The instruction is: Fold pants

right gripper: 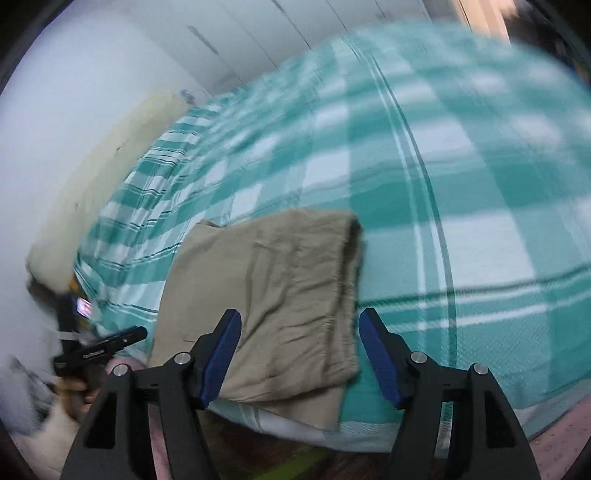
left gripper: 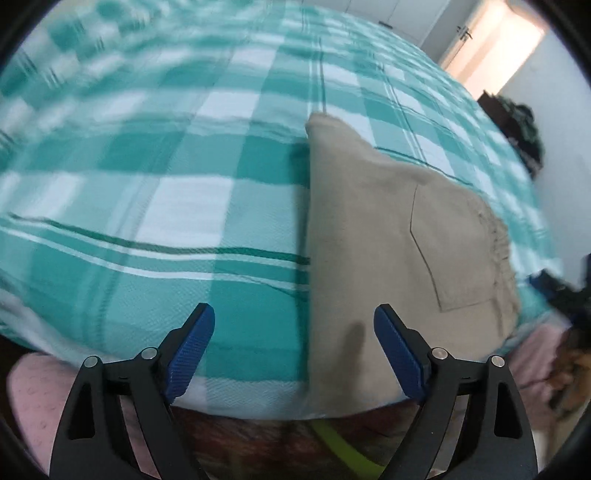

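The beige pants point(left gripper: 391, 236) lie folded into a compact block near the front edge of the bed, back pocket facing up. In the right wrist view the pants point(right gripper: 273, 291) show as a wrinkled folded stack hanging slightly over the bed edge. My left gripper point(left gripper: 294, 325) is open and empty, hovering above the pants' left edge. My right gripper point(right gripper: 300, 328) is open and empty, hovering just above the pants' right side. The left gripper point(right gripper: 99, 345) shows at the far left of the right wrist view.
The bed is covered by a teal and white checked sheet point(left gripper: 184, 192). A cream pillow point(right gripper: 99, 184) lies along the wall. White wardrobe doors point(right gripper: 258, 33) stand behind the bed. A doorway point(left gripper: 495, 48) and dark clothes point(left gripper: 524, 129) are at the far right.
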Tool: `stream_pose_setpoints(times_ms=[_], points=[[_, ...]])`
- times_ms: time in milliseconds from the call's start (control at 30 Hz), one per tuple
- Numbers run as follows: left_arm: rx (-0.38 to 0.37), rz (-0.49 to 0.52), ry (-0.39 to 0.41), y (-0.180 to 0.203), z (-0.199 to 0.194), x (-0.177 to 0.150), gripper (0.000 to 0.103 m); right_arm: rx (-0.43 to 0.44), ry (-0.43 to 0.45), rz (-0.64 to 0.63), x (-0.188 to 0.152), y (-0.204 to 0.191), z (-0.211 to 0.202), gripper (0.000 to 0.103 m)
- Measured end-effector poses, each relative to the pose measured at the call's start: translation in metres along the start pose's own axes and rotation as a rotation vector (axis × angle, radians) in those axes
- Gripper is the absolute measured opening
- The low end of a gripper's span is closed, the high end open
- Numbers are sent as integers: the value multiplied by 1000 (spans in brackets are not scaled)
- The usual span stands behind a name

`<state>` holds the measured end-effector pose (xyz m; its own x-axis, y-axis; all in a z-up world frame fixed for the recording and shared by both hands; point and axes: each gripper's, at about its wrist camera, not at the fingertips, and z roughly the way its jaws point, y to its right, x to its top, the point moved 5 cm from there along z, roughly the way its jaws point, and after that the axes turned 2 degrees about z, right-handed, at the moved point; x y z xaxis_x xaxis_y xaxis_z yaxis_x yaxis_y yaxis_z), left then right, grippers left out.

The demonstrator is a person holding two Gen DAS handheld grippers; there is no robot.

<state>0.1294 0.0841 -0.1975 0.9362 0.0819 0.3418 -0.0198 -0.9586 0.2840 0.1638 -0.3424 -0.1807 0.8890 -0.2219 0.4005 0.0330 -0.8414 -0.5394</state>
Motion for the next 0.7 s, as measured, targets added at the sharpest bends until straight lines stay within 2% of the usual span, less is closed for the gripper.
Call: stream_pose_setpoints(times_ms=[33,100,167,233,300,333,367,433,467,533,600,700], points=[[-72,-15,-52,1,13,3,89,35,-53,48,2,10,10,66],[-129,-14,-109,7,30,7,89,101,-145,110,3,20,34,66],[-152,33,-144,22,48,12,89,152,-238,141,0,22,63,66],[-168,62,-173,36,61,15,89,152,-274,154,-2,23,81,66],[-177,44,-187,46,64,18,72,137,-281,163,-1,19,89,51],[-153,40,-188,50,62,20,59,103,-283,124,-1,14,88,48],[-110,64,-174,56,56,21,35,76,-276,65,0,5,83,41],[-72,127,-151,68,44,23,19,46,-243,-40,3,-20,69,36],[-48,158,-131,75,36,26,17,44,-226,-77,6,-32,63,35],[-52,175,-91,85,20,37,17,63,-186,-135,16,-60,52,33],[-65,164,-31,89,1,61,16,93,-140,-187,34,-91,44,33],[-20,179,76,85,-18,101,17,93,-77,-276,67,-124,41,33]])
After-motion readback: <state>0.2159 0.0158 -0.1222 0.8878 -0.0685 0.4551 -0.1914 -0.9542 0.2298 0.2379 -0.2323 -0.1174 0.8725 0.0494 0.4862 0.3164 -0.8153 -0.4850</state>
